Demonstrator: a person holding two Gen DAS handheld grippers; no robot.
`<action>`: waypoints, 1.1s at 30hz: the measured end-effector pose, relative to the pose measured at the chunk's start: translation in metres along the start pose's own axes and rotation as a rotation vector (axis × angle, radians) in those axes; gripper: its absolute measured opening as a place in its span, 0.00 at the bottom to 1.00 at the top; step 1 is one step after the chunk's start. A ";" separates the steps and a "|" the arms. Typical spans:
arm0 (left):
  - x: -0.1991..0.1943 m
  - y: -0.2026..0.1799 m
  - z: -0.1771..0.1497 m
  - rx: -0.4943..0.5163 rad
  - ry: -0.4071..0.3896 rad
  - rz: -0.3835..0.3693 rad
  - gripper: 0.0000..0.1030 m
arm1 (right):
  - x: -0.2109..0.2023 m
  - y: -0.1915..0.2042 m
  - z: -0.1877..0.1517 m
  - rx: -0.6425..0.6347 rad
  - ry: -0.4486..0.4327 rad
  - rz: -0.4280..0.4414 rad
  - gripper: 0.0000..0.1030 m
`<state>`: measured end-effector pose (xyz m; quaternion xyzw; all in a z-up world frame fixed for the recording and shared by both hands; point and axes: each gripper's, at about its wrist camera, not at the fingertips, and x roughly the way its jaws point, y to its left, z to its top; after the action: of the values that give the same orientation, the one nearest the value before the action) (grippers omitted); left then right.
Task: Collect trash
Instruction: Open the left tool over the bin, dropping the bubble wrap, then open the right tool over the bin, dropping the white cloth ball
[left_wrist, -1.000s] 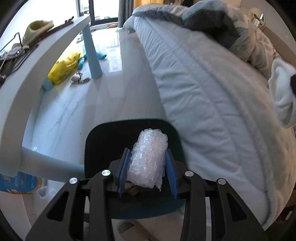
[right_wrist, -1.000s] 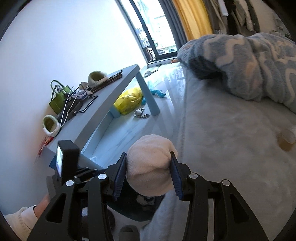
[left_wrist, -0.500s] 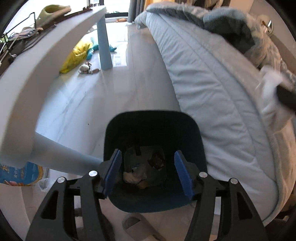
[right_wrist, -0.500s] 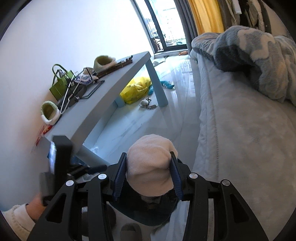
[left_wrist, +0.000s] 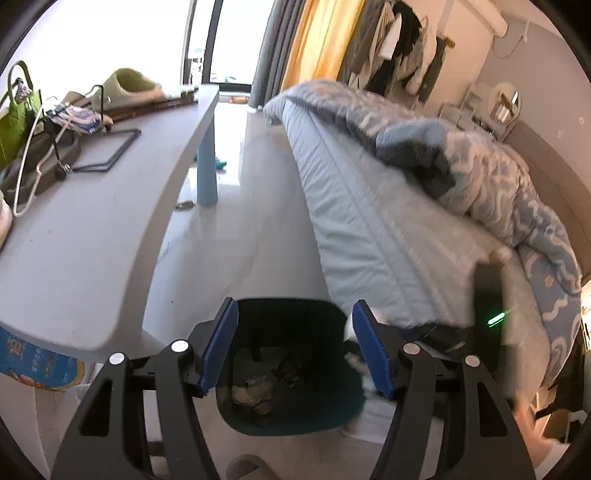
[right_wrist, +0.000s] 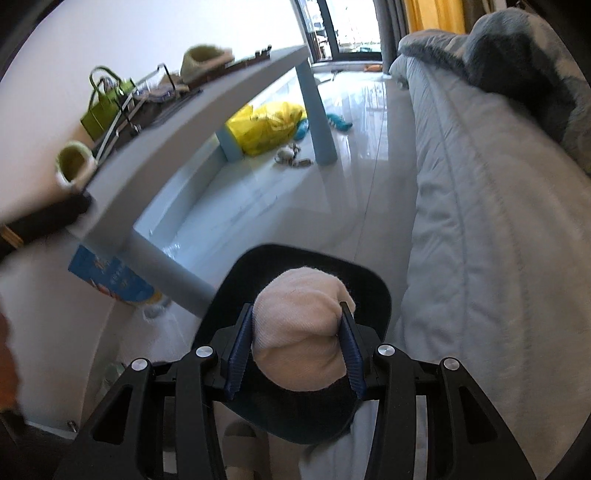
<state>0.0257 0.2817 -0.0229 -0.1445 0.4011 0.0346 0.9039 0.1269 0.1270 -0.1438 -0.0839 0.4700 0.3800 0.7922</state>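
Note:
A dark teal bin (left_wrist: 284, 308) stands on the floor between the low table and the bed, with crumpled trash (left_wrist: 255, 393) at its bottom. My left gripper (left_wrist: 295, 310) hangs above the bin; its jaws are opening and nothing is between them. In the right wrist view my right gripper (right_wrist: 295, 310) is shut on a cream rolled sock (right_wrist: 299, 332), held right over the bin (right_wrist: 310, 260). The right gripper's black body (left_wrist: 487, 295) shows blurred at the right of the left wrist view.
A long grey table (left_wrist: 92, 240) with a green bag (right_wrist: 103, 107), hangers and slippers runs along the left. The bed (right_wrist: 480, 221) with a blue blanket fills the right. A yellow bag (right_wrist: 269, 125) and a blue box (right_wrist: 114, 280) lie under the table.
The left gripper let the wad of bubble wrap go, opened wide and rose away from the bin. The right gripper carried the sock down and across until it stood over the bin.

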 end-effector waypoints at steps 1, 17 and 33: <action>-0.004 -0.001 0.002 -0.009 -0.014 -0.009 0.66 | 0.005 0.001 -0.002 -0.002 0.011 -0.004 0.44; -0.026 -0.025 0.022 -0.012 -0.094 -0.038 0.55 | 0.063 0.018 -0.017 -0.055 0.147 -0.045 0.44; -0.040 -0.047 0.035 0.030 -0.146 -0.045 0.46 | 0.037 0.014 -0.010 -0.101 0.087 -0.070 0.70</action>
<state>0.0322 0.2486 0.0400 -0.1370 0.3310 0.0188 0.9334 0.1206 0.1512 -0.1756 -0.1568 0.4810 0.3712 0.7786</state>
